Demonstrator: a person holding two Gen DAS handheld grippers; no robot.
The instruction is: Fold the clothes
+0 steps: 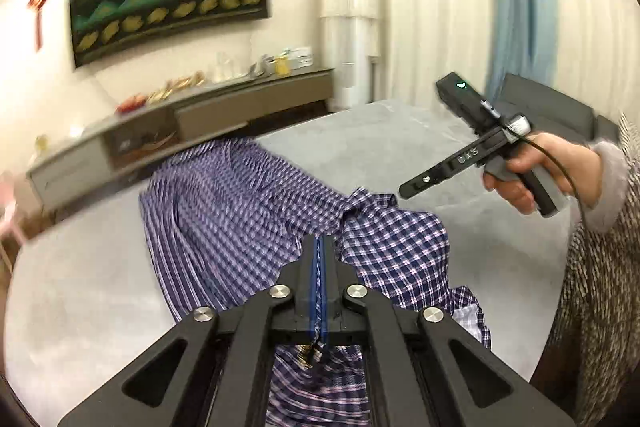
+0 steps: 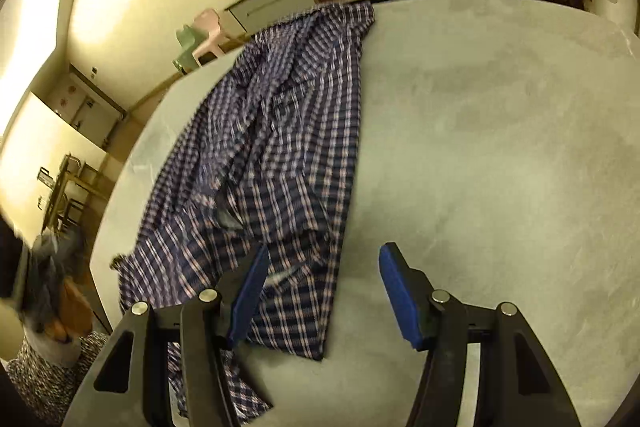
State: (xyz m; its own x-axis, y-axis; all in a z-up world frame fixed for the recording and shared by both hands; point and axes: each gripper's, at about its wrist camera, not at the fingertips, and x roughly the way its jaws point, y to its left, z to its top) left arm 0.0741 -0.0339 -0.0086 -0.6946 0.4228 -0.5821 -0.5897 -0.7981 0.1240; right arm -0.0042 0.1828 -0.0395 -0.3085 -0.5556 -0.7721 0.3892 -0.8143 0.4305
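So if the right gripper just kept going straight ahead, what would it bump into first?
Probably the grey table surface: the open right gripper points at bare top just beside the plaid shirt, though depth is unclear.

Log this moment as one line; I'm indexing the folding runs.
stage: fold not begun | left gripper: shut on plaid shirt, lifting it | right gripper: open, empty | surface: grey table

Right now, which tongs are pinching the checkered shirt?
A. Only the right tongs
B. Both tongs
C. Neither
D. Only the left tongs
D. The left tongs are squeezed shut with a bit of the checkered shirt caught between their blue pads, while the right tongs hang wide open above the shirt and the gray surface, gripping nothing.
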